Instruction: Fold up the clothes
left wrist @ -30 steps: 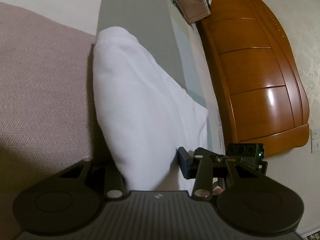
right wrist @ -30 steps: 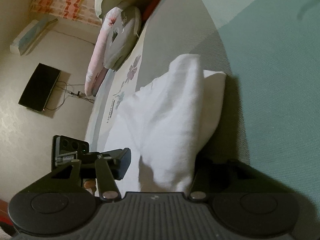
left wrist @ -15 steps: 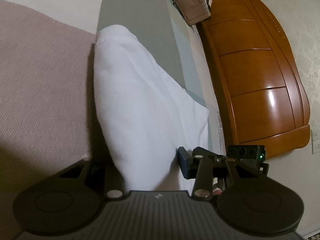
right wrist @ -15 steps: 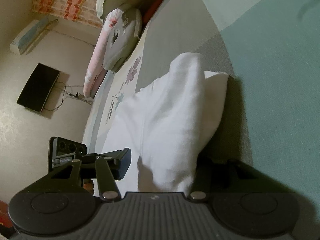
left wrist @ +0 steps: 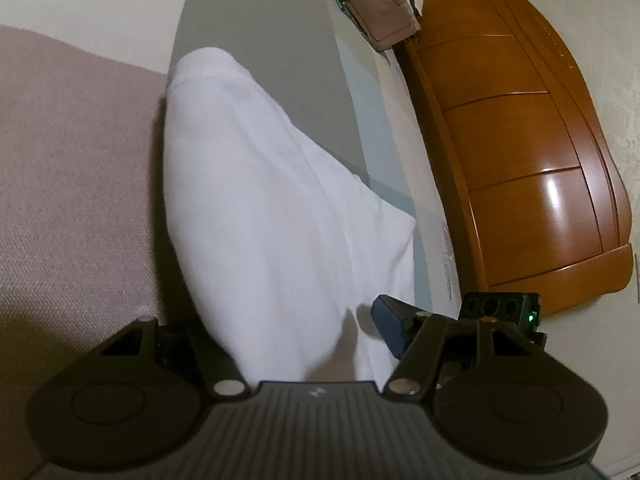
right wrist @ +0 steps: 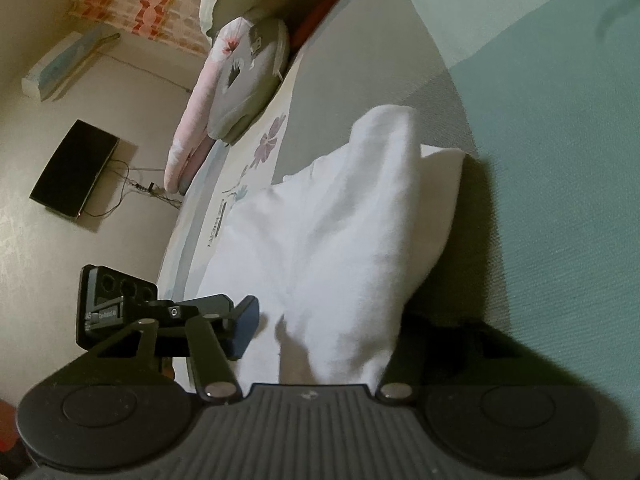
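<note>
A white garment (left wrist: 260, 200) lies folded on the bed, bunched into a raised ridge that runs toward both grippers. The fold passes between the jaws of my left gripper (left wrist: 280, 328), which are opening. Its blue pad (left wrist: 390, 328) stands clear of the cloth with a shadowed gap between them, and its other finger is hidden behind the fabric. In the right wrist view the same garment (right wrist: 340, 220) lies between the jaws of my right gripper (right wrist: 332, 328). That gripper's visible pad (right wrist: 244, 328) sits a little apart from the ridge, and the other finger is covered by cloth.
A pink knitted blanket (left wrist: 72, 160) lies left of the garment. A wooden headboard (left wrist: 540, 160) and a brown bag (left wrist: 380, 12) stand beyond it. A flowered pillow (right wrist: 240, 80), a wall screen (right wrist: 74, 170) and the teal bedsheet (right wrist: 560, 160) show around the right gripper.
The left gripper's visible pad has swung outward, away from the white fold, and a gap has opened beside it. The right gripper and the garment look nearly the same.
</note>
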The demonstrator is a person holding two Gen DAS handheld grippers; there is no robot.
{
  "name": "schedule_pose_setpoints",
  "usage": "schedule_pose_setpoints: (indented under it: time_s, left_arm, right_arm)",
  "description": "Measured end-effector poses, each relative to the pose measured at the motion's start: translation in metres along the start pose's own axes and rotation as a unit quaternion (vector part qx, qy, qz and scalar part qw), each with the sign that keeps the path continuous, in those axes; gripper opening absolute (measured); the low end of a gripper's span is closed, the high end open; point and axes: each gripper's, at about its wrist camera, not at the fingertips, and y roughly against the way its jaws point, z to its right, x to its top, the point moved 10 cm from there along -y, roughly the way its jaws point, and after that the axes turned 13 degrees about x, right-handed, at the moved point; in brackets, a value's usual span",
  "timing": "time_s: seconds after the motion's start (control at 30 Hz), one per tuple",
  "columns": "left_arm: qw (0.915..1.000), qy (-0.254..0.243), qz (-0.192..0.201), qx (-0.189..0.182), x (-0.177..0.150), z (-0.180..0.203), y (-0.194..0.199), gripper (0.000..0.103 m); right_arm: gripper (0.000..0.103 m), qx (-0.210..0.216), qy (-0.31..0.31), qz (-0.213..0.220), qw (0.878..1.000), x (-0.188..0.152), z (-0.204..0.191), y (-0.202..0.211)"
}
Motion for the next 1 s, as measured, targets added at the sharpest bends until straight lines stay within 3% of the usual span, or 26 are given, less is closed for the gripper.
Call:
schedule_pose_setpoints:
  time_s: [0.3,0.53,0.87,1.0]
  left_arm:
    - [0.9993,-0.025,0.014,0.023,-0.003,0.006,0.001,0.064]
    - [0.9991,-0.031,0.018,0.02,-0.004,0.006,0.002,0.064]
    - [0.9994,0.005,0.009,-0.033,-0.002,-0.007,0.01,0.064]
    - [0.999,0.013,0.012,-0.042,-0.003,-0.016,0.012,0.053]
  right_arm:
    - [0.053,-0.009,0.005,0.006,1.0,-0.001,0.001,0.0]
    - [0.053,-0.016,0.002,0.01,1.0,-0.001,0.001,0.0]
    - [0.053,-0.018,-0.003,0.011,1.0,-0.003,0.001,0.003]
    - [0.054,-0.02,-0.003,0.012,1.0,-0.003,0.001,0.003]
